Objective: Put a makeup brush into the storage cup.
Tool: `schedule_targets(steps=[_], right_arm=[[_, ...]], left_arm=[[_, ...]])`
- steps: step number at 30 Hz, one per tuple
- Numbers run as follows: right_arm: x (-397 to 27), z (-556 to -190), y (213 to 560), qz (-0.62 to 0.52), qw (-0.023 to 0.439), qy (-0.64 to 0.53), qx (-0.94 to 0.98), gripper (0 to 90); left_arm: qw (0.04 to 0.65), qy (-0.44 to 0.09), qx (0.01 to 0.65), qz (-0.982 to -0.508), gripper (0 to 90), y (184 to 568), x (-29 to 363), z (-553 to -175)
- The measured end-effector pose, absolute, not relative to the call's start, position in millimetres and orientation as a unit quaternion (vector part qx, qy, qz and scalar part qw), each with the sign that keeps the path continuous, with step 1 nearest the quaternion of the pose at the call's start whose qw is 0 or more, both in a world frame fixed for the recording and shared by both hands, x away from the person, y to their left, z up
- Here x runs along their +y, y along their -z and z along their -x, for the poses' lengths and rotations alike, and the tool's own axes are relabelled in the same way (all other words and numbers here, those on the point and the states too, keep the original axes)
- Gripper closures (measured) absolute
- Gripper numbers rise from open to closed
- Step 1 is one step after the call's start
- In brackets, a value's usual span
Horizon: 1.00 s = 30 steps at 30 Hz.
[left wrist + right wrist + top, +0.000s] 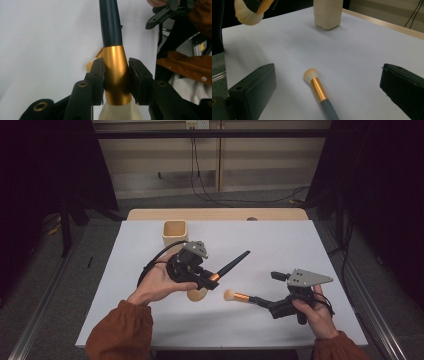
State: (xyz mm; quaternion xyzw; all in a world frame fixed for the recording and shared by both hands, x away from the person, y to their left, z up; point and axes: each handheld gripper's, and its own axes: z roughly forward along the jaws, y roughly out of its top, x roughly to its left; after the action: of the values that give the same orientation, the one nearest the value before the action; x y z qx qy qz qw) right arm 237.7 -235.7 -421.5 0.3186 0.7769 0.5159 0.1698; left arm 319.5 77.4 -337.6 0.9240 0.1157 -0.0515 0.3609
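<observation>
The large brush (115, 72) sits centre frame in the left gripper view, left gripper (116, 80) clamped on its gold ferrule. The right gripper view shows the right gripper (327, 85) wide apart, empty, around the small brush (318, 91) lying on the table (362, 55), cup (328, 13) at top.

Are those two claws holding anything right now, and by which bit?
The left claw grips a large makeup brush by its gold collar, just above the bristles. The right claw is open, holding nothing; a smaller brush lies between its jaws.
</observation>
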Motion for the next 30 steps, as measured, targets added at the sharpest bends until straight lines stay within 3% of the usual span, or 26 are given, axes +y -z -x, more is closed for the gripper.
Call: schedule_targets(steps=[13, 21, 28, 30], right_arm=[[-226.3, -254.1, 404.2, -0.274, 0.096, -0.452, 0.844, 1.0], [-226.1, -265.7, 399.0, -0.257, 0.068, -0.417, 0.869, 1.8], [-224.3, -271.6, 389.8, -0.250, 0.077, -0.385, 0.885, 2.6], [-223.4, -273.8, 386.6, -0.237, 0.057, -0.375, 0.894, 2.1]], left_arm=[[0.322, 0.047, 0.105, -0.940, 66.5, 334.8, 71.7, -323.1], [0.294, 0.052, 0.100, -0.949, 66.5, 338.6, 69.5, -324.9], [0.285, 0.056, 0.090, -0.953, 66.5, 338.4, 68.7, -324.6], [0.278, 0.063, 0.085, -0.955, 66.5, 338.9, 67.5, -324.7]])
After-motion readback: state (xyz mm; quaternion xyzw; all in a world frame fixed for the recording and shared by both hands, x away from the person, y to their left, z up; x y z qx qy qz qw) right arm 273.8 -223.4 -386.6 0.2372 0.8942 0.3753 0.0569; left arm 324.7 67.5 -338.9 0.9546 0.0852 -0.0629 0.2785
